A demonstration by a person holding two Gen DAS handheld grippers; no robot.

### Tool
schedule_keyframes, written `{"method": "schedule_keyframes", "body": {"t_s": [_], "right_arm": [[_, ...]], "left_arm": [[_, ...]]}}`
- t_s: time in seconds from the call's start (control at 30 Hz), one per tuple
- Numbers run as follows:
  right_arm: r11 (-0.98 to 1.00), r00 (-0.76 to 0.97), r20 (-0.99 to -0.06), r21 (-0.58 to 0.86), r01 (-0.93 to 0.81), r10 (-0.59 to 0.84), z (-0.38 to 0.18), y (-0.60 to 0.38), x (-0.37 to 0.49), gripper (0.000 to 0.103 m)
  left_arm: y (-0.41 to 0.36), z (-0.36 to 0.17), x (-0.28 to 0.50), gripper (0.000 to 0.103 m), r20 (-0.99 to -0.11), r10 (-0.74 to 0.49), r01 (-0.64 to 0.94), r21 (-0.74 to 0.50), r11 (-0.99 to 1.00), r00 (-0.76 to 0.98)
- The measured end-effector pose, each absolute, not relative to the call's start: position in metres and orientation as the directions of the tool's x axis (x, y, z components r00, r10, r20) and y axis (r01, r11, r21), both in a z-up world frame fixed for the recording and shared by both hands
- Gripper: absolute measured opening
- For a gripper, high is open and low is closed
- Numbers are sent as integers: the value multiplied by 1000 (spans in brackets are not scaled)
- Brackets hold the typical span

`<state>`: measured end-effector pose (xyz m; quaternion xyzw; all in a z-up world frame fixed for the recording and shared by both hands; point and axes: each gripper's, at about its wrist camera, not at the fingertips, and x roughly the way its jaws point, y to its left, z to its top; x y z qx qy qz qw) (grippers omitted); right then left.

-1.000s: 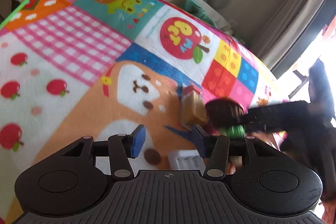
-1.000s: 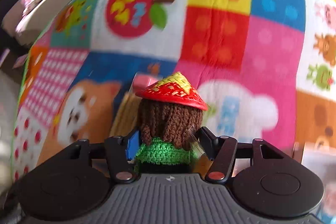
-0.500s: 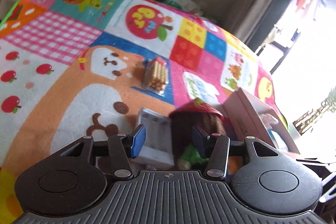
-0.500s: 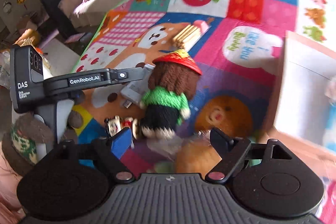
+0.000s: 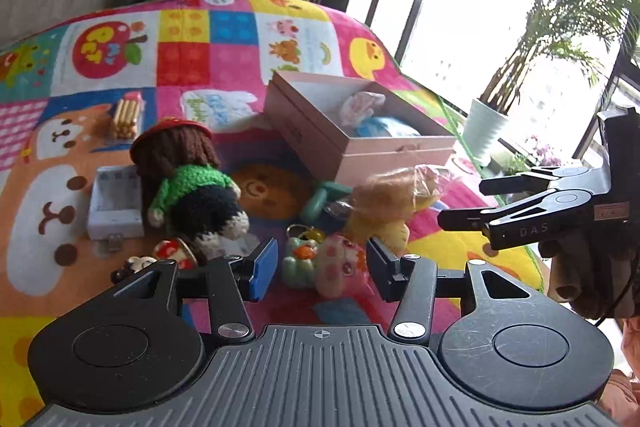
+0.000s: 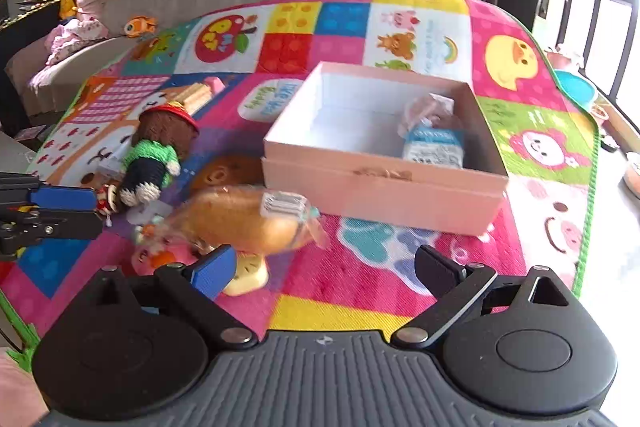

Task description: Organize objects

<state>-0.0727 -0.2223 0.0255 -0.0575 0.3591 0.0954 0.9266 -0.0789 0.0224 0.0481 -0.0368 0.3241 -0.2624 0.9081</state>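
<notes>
One doll (image 6: pixel 154 157), one box (image 6: pixel 384 183) ahead; bread (image 6: pixel 244 223) lies before the empty, opening right gripper (image 6: pixel 324 267); left gripper (image 5: pixel 320 267) half-open, empty.

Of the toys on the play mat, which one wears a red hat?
The crocheted doll, lying on the mat left of the pink box. It alone has a red hat, with brown yarn hair and a green top; the small keychain toys nearer the left gripper have none.

Black ribbed left tool (image 5: pixel 320 269) and right tool (image 6: pixel 324 269), blue-padded fingers (image 5: pixel 262 269), silver screws, "DAS" marking.
</notes>
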Motion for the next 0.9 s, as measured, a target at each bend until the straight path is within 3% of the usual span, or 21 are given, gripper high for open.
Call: {"method": "schedule_keyframes", "body": {"t_s": [0.1,0.33,0.53,0.67,0.73,0.83,0.9], "right_arm": [[987,740,-668,-54,-149,75,16,-240,-79,96],[993,767,-630,64,-104,121,18,-266,-91,97],[989,803,-576,100,-111,149,32,-266,-89,100],[987,803,-575,113,-115,159,31,-261,-85,100],[985,798,-578,119,-126,171,29,-258,-85,100],[983,798,-574,119,-142,185,30,-253,-86,100],[982,802,-566,120,-149,191,32,-251,-86,100]], "left_arm": [[5,45,-78,54,-594,-465,456,-178,872,657],[-21,35,-67,54,-624,-355,392,-84,916,696],[1,37,-79,57,-649,-340,425,-29,905,681],[29,34,-82,53,-675,-139,297,124,947,725],[51,36,-81,51,-684,-148,249,51,967,714],[70,47,-81,51,-652,-326,271,-187,944,685],[63,53,-79,51,-613,-422,324,-271,906,668]]}}
